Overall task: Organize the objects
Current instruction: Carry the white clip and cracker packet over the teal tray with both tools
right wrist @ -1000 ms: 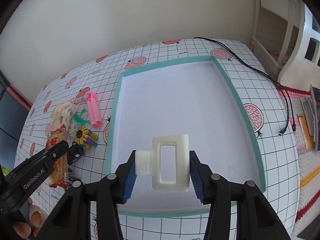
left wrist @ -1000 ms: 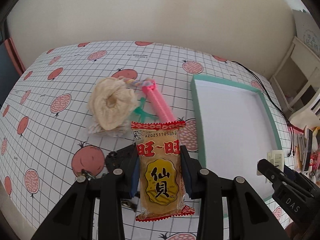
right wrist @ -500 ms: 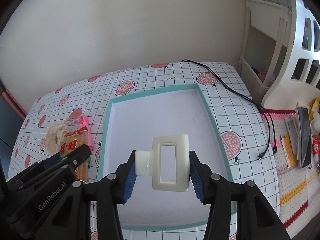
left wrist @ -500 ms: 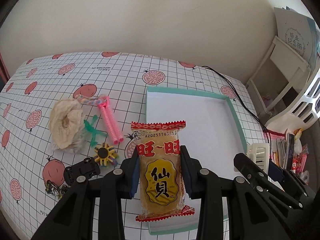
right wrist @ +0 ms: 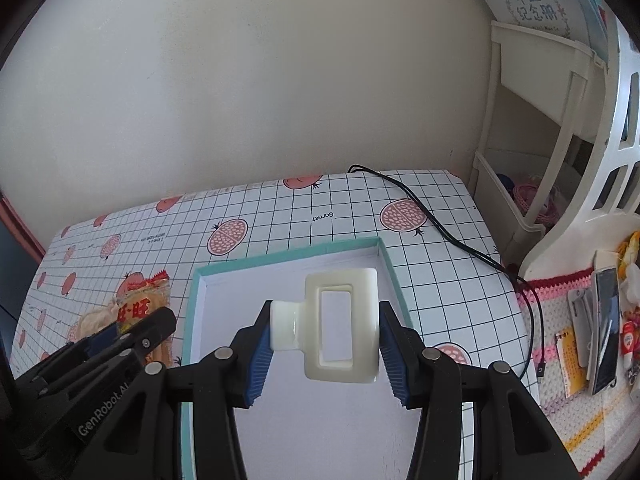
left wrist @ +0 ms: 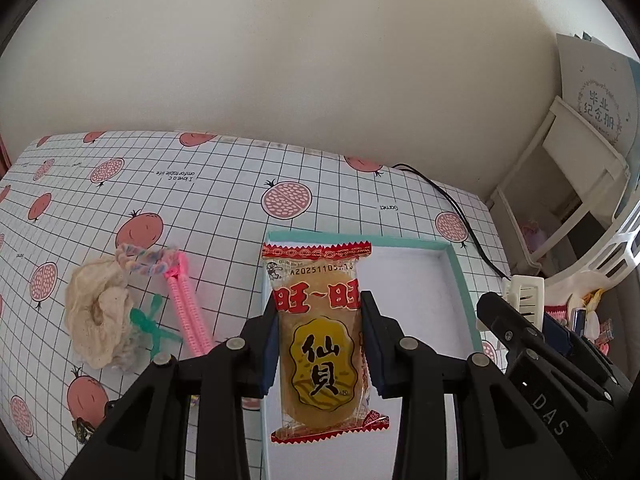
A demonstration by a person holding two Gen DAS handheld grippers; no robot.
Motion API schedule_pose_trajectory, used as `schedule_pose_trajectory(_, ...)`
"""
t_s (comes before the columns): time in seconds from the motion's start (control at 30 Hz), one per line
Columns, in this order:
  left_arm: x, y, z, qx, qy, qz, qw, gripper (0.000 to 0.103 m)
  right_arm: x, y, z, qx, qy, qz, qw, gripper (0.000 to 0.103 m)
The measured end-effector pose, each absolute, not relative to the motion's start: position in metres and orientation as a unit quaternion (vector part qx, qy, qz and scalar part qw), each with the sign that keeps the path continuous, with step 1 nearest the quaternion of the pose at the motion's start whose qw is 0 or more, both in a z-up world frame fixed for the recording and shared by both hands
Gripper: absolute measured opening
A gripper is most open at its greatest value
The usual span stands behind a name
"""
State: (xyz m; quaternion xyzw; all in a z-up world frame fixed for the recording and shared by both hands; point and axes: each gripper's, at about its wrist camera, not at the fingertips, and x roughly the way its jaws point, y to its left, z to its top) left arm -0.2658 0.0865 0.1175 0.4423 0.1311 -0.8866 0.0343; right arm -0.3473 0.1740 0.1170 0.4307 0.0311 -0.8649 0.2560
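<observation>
**Both grippers loaded above the tray**

The left gripper (left wrist: 320, 344) is clamping a rice cracker packet (left wrist: 318, 336) upright over the left edge of the teal-rimmed tray (left wrist: 460, 276). The right gripper (right wrist: 324, 340) is squeezing a cream hair claw clip (right wrist: 340, 324) above the tray's white interior. A scrunchie (left wrist: 100, 320) and pink comb (left wrist: 188, 308) are lying on the gridded tablecloth (left wrist: 220, 200).
</observation>
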Motion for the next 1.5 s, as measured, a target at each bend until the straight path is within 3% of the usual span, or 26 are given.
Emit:
schedule_pose_trajectory(0.4, -0.302, 0.098, 0.087, 0.452, 0.130, -0.882, 0.030, 0.038, -0.392, 0.169, 0.090, 0.445, -0.003, -0.858, 0.255, 0.052)
schedule_pose_trajectory(0.7, -0.316, 0.103, 0.057, 0.471, 0.122, -0.873, 0.039, 0.038, -0.403, 0.163, 0.051, 0.472, 0.006, -0.845, 0.251, 0.052)
schedule_pose_trajectory(1.5, -0.326, 0.097, 0.014, 0.504, 0.120, -0.853, 0.057, 0.038, -0.409, 0.151, 0.011, 0.503, 0.024, -0.826, 0.252, 0.051)
